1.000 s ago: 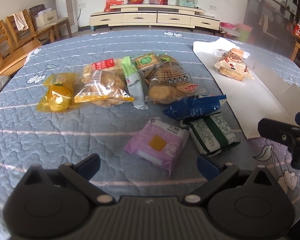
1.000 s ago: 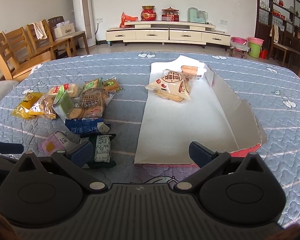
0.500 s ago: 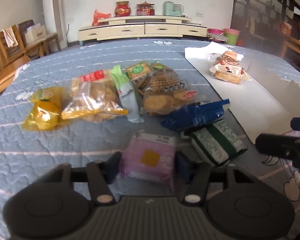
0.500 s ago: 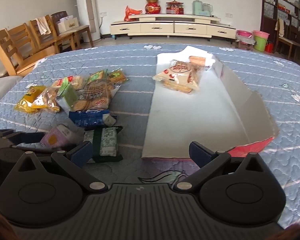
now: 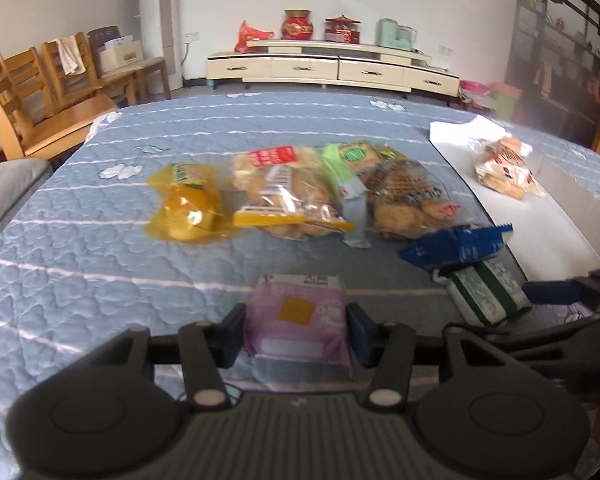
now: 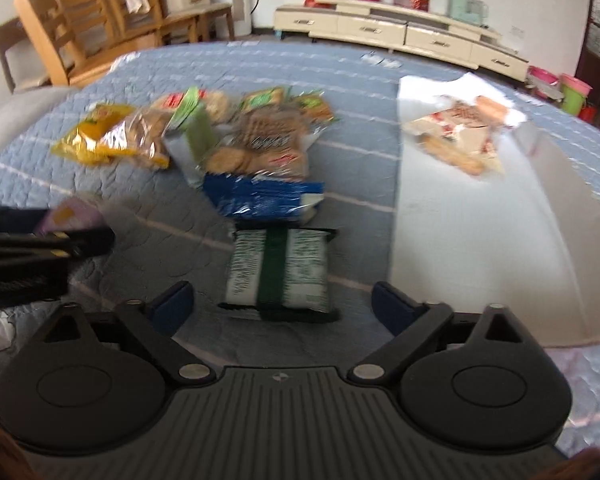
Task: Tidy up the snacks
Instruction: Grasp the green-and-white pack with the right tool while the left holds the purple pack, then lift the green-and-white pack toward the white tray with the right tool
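- Blue quilted tabletop [image 5: 80, 264] filled the left wrist view; left gripper [image 5: 296, 330] had just been closing and clamped the purple snack pack [image 5: 296, 316], long axis running away from the near edge, bare quilt to its left.
- Right wrist view: right gripper [image 6: 282, 306] stood wide, the green-striped packet [image 6: 278, 270] lying lengthwise between its fingers, untouched; white cardboard sheet [image 6: 472, 248] alongside, towards the right edge.

snack pile [image 5: 300, 196]: 12 o'clock of purple pack [image 5: 296, 320], on quilt [image 5: 80, 280]
striped pack [image 6: 278, 270]: 3 o'clock of purple pack, 6 o'clock of foil pack [image 6: 260, 196]
flat box [image 6: 472, 240]: 3 o'clock of striped pack
cracker bag [image 6: 456, 136]: on flat box, 12 o'clock end
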`<state>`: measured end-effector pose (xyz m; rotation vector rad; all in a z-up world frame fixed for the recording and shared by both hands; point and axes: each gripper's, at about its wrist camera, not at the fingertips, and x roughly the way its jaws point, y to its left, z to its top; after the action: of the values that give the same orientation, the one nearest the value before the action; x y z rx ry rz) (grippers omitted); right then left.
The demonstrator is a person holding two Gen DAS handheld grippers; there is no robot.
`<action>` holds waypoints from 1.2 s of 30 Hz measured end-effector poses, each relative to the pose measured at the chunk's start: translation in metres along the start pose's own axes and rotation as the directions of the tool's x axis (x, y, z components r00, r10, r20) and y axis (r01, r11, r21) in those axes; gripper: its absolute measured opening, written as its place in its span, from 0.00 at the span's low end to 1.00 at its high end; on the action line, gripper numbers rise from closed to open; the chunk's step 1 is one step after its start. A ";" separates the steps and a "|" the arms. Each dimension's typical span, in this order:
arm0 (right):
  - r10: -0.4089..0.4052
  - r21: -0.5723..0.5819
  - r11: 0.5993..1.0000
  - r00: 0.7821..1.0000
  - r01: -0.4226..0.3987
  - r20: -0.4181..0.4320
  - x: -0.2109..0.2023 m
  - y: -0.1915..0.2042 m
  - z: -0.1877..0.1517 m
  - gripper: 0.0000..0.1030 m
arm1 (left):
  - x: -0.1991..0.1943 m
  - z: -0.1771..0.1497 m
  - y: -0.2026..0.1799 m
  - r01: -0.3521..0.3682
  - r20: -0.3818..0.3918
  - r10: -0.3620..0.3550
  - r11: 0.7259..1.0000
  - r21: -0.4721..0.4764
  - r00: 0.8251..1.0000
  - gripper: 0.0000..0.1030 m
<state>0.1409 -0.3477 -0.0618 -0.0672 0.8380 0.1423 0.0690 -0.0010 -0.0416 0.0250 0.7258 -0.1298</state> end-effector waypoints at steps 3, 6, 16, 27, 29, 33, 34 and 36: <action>-0.011 -0.006 1.000 1.000 0.011 0.014 0.006 0.005 0.004 0.98 | -0.001 0.000 0.005 -0.007 0.004 0.008 1.000 -0.020 1.000 0.50; -0.014 0.005 1.000 0.999 0.014 0.040 0.003 0.006 0.005 0.58 | -0.003 0.000 0.007 -0.011 0.012 0.011 0.999 -0.030 1.000 0.50; 0.022 -0.034 0.999 0.998 -0.020 0.059 -0.026 0.023 -0.015 0.57 | -0.017 -0.002 0.003 -0.011 0.030 0.011 1.000 -0.025 0.999 0.50; 0.035 -0.046 0.999 0.987 -0.028 0.160 -0.071 0.030 -0.011 0.57 | -0.040 0.000 0.003 -0.034 0.069 0.038 0.998 -0.054 0.997 0.50; 0.031 -0.036 0.999 0.984 -0.025 0.176 -0.075 0.028 -0.009 0.57 | -0.043 0.001 0.002 -0.039 0.076 0.043 0.997 -0.060 0.996 0.50; 0.013 -0.011 1.000 0.981 -0.012 0.196 -0.083 0.024 -0.008 0.57 | -0.050 0.002 0.000 -0.047 0.092 0.053 0.997 -0.063 0.994 0.50; 0.009 -0.002 1.000 0.980 -0.009 0.201 -0.085 0.022 -0.008 0.57 | -0.051 0.003 0.000 -0.047 0.095 0.052 0.997 -0.063 0.994 0.50; 0.002 0.012 1.000 0.978 -0.004 0.210 -0.087 0.020 -0.008 0.57 | -0.054 0.004 -0.001 -0.050 0.100 0.057 0.997 -0.066 0.993 0.50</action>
<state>0.0750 -0.3370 -0.0024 -0.0381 0.6280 0.1442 0.0315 0.0032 -0.0034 -0.0224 0.6270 -0.0564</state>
